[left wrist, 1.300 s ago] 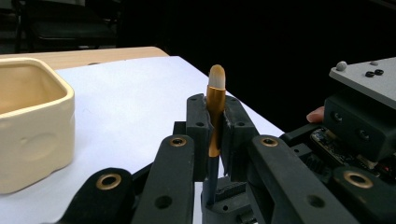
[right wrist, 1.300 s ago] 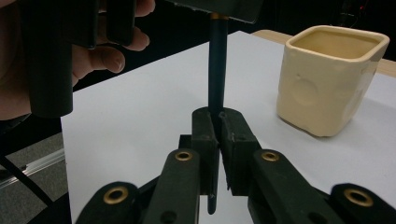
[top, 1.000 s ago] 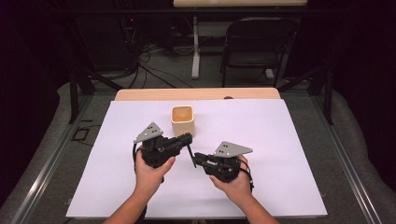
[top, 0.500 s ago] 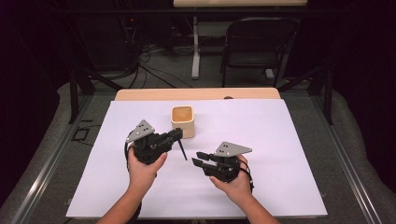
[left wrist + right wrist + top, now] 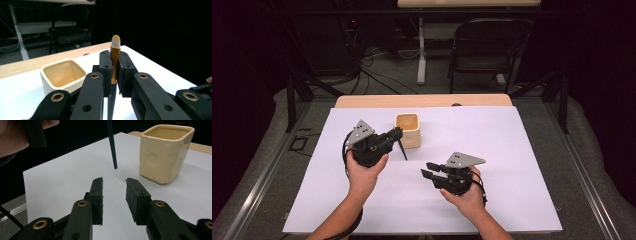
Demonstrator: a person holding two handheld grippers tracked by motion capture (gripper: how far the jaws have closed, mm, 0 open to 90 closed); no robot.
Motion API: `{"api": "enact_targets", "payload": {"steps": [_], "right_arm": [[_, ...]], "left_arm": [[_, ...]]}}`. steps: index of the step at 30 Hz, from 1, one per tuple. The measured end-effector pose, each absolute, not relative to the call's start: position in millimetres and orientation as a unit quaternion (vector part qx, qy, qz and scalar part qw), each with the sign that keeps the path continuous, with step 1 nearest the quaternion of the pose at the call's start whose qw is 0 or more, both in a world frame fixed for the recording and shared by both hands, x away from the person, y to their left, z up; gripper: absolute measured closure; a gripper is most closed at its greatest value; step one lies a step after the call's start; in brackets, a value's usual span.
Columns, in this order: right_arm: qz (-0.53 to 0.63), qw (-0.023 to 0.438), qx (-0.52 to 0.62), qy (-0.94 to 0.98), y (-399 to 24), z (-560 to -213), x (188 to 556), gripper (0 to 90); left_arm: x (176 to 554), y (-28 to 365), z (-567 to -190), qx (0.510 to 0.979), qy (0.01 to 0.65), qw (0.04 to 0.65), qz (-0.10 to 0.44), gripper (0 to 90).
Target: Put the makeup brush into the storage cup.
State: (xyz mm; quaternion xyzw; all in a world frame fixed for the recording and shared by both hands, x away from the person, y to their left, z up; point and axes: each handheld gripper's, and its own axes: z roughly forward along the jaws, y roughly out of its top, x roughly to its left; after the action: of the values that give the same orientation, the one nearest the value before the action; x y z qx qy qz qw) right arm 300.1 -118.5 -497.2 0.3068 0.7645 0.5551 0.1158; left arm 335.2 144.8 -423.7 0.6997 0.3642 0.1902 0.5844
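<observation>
My left gripper (image 5: 398, 133) (image 5: 115, 60) is shut on a brush (image 5: 115, 53) with a gold ferrule and a pale tip. It holds the brush upright, tip up. The brush's dark handle (image 5: 403, 150) (image 5: 111, 145) hangs down just above the white sheet. Behind it stands a cream square cup (image 5: 407, 129) (image 5: 62, 75) (image 5: 163, 152), apart from the left gripper. My right gripper (image 5: 427, 169) (image 5: 113, 182) sits lower right and points toward the handle's end. Its jaws have just been opening, with nothing between them.
A white sheet (image 5: 512, 150) covers most of the wooden table (image 5: 422, 101). A black chair (image 5: 487, 50) and cables stand on the floor beyond the far edge. Dark surroundings flank both sides.
The right jaws have spread apart and the brush handle now hangs clear of them. The left gripper has shifted slightly left with the brush.
</observation>
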Motion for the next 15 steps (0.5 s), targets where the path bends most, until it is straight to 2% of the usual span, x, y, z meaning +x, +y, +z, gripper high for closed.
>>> {"api": "enact_targets", "payload": {"steps": [8,15], "right_arm": [[0.558,0.118,0.31,0.761,-122.0,-498.5,302.9,62.5],[0.555,0.13,0.314,0.76,-126.1,-500.8,307.5,52.5]], "left_arm": [[347.6,142.9,-418.2,0.695,0.367,0.582,0.211,83.5],[356.9,146.6,-414.2,0.689,0.371,0.582,0.221,83.5]]}}
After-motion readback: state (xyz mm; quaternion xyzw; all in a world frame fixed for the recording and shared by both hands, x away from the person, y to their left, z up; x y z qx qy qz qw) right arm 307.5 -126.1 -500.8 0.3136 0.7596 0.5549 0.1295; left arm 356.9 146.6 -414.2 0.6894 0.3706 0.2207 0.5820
